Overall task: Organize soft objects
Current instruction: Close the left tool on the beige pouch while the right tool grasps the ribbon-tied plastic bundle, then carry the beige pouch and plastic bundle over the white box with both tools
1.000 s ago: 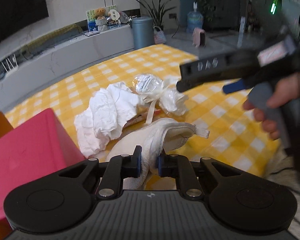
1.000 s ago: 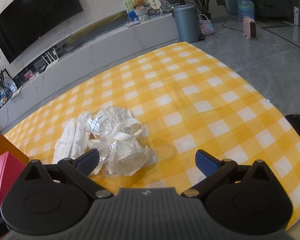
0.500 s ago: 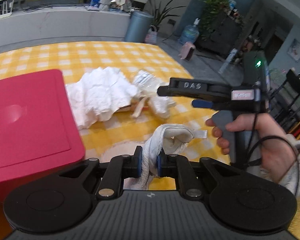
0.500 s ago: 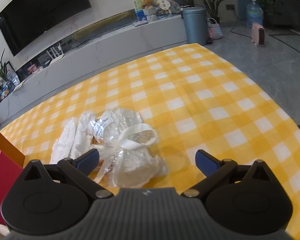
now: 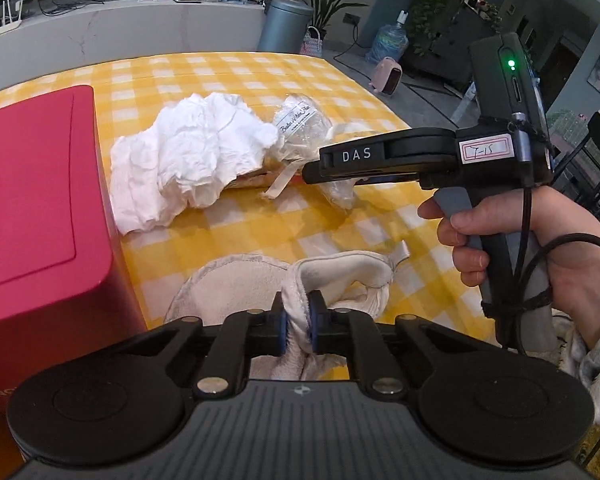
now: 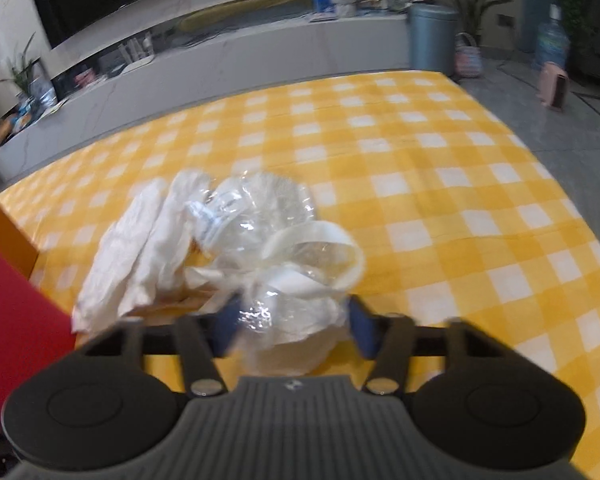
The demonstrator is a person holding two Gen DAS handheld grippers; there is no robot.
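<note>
Red box (image 5: 32, 208) at far left. We clamped left gripper (image 5: 298, 330) on cream towel (image 5: 340, 272), jaws closing further. Crumpled white cloth (image 5: 180, 164) beyond. Plastic-wrapped bundle (image 6: 284, 264) lay dead ahead between closing right gripper (image 6: 292, 326) pads, nearer our right hand (image 5: 540, 256); contact unclear through blur. Only left view showed towel.
</note>
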